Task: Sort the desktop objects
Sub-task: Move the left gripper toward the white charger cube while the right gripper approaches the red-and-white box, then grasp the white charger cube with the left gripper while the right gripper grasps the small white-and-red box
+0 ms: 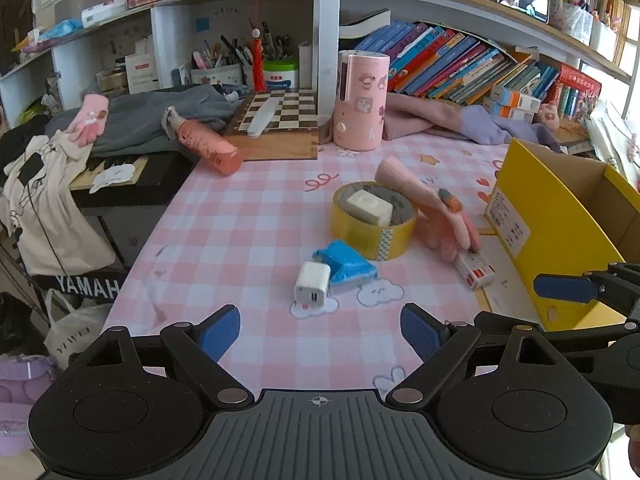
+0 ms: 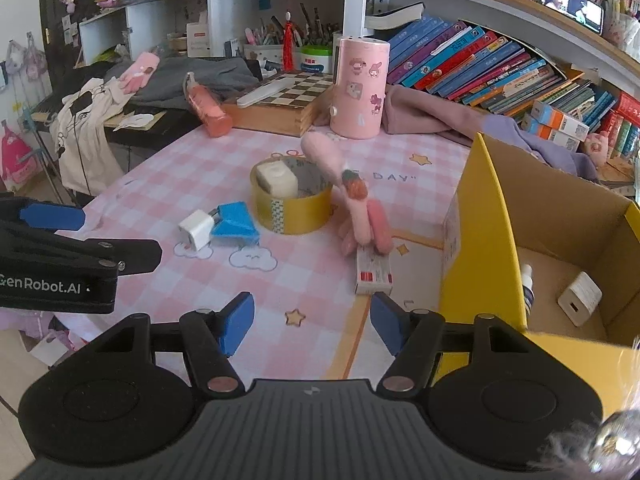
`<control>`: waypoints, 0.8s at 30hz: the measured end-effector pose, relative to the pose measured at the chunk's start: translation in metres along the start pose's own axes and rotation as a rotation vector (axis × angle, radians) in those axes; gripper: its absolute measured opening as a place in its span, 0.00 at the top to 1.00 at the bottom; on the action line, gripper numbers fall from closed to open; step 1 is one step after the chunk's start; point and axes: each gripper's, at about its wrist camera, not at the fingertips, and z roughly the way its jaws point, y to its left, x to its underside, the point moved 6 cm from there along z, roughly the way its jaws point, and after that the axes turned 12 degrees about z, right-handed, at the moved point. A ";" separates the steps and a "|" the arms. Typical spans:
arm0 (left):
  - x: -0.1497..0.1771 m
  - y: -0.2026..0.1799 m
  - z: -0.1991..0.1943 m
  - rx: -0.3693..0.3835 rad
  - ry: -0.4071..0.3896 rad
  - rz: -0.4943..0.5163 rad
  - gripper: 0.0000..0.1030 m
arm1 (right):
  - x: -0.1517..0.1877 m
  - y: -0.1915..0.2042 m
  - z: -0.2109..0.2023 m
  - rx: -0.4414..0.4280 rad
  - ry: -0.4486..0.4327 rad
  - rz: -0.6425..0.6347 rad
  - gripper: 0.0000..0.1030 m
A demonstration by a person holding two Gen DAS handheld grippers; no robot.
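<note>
Chargers [image 1: 312, 289] number two on the mat, one tape roll [image 1: 374, 220]; each hand-held gripper gapes empty.

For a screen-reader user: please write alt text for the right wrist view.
An open, empty hand-held gripper hovers over a pink checked desk, facing a tape roll, pink glove, white charger and small box; a yellow carton stands right.

"GenRobot.AI" on left hand-held gripper [image 2: 52, 216]; "YAMAHA" on keyboard stand [image 1: 86, 286].

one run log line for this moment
left claw: open, empty | right claw: open, empty | glove: on small carton | yellow box: holds charger
</note>
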 end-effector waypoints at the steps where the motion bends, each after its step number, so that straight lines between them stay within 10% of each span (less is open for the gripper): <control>1: -0.002 0.000 0.003 0.003 0.003 0.000 0.13 | -0.001 0.000 0.002 -0.001 0.001 -0.001 0.40; 13: -0.008 0.007 0.041 -0.002 0.057 -0.002 0.16 | -0.014 0.001 0.031 -0.007 0.027 -0.012 0.46; 24: -0.010 0.014 0.092 0.017 0.148 0.018 0.58 | -0.027 -0.002 0.053 0.004 0.038 0.000 0.47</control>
